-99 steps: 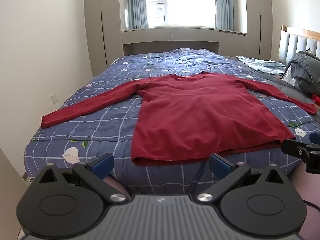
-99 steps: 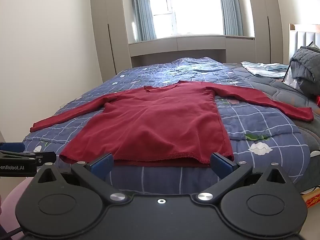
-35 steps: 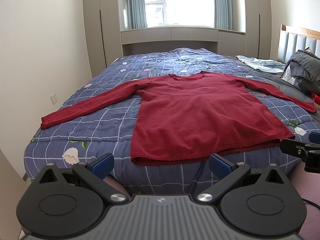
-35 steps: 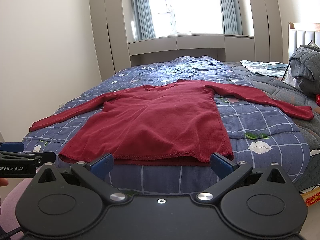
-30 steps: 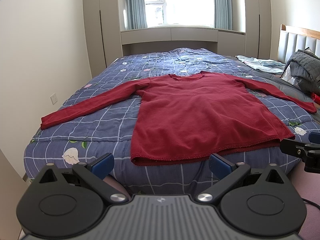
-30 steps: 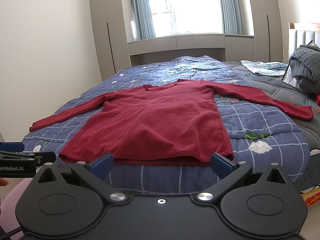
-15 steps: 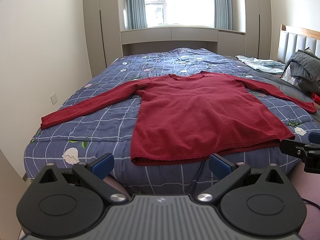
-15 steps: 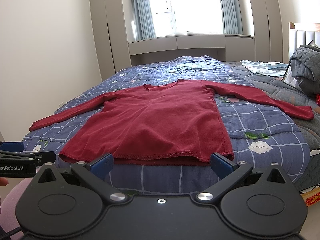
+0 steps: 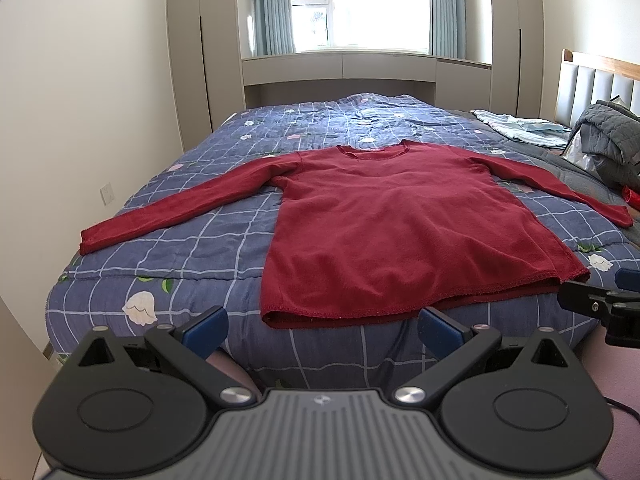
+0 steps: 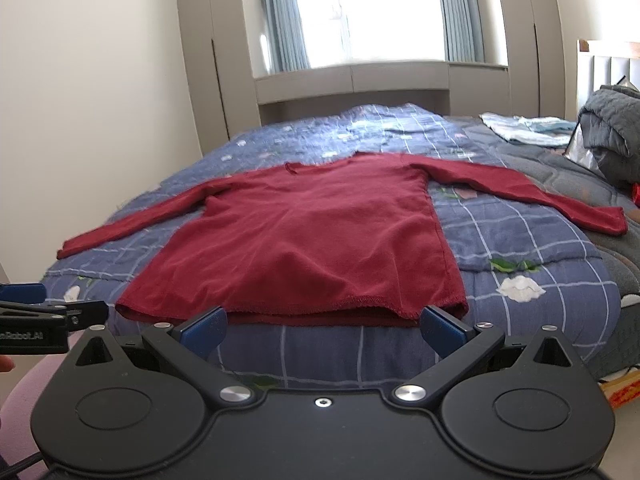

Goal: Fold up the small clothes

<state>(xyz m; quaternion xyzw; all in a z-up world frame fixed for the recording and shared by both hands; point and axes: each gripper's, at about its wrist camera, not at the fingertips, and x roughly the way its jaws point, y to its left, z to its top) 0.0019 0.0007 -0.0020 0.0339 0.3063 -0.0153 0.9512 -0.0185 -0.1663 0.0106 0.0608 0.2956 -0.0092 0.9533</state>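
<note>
- On the blue checked quilted bed (image 9: 224, 248), a dark red long-sleeved knit sweater (image 9: 400, 232) lies flat, sleeves spread, hem nearest.
- It looks soft, light and floppy; best pinched at a hem corner or cuff.
- Left tool (image 9: 322, 326) and right tool (image 10: 323, 325) gape wide, empty, short of the hem.

Red long-sleeved top (image 9: 404, 232) flat on bed, unfolded, sleeves spread, hem at near edge.

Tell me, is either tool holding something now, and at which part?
Nothing is held. The left tool and right tool are open, short of the red sweater lying flat on the bed.
</note>
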